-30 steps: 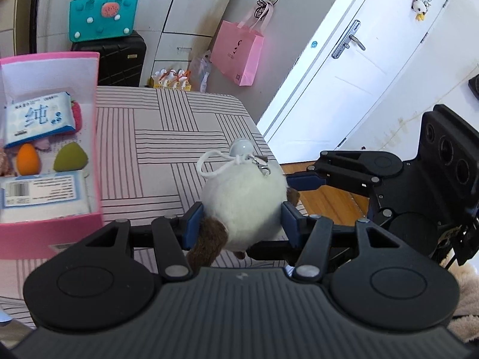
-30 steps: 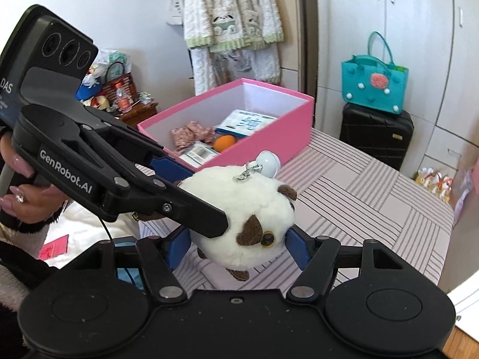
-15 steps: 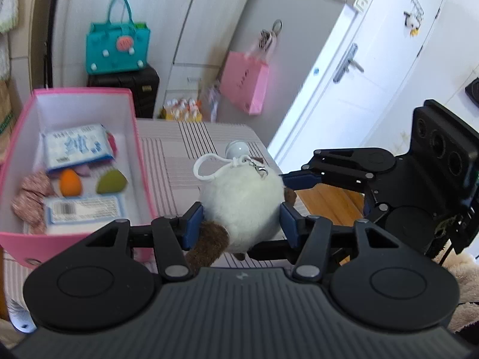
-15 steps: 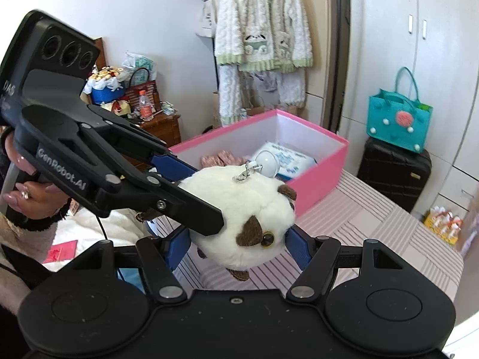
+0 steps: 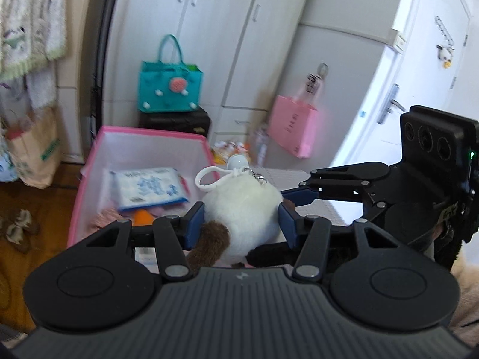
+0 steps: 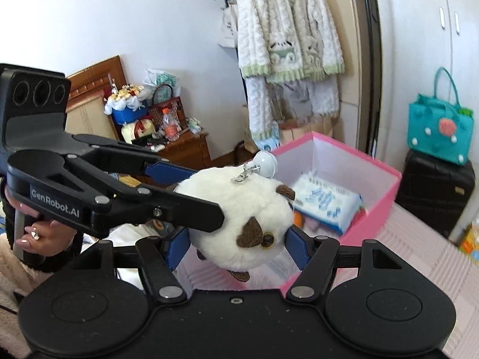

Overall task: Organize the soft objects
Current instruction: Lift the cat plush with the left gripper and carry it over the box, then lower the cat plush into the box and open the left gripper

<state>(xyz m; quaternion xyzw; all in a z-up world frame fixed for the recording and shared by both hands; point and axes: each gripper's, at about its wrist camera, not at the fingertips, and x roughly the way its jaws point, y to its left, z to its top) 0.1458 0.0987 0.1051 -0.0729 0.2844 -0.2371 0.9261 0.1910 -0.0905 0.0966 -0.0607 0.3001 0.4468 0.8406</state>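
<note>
Carrying the white plush keychain with both grippers, you've swung it from over the striped table to above the pink box; left gripper and right gripper each pinch it, so releasing comes next.
</note>
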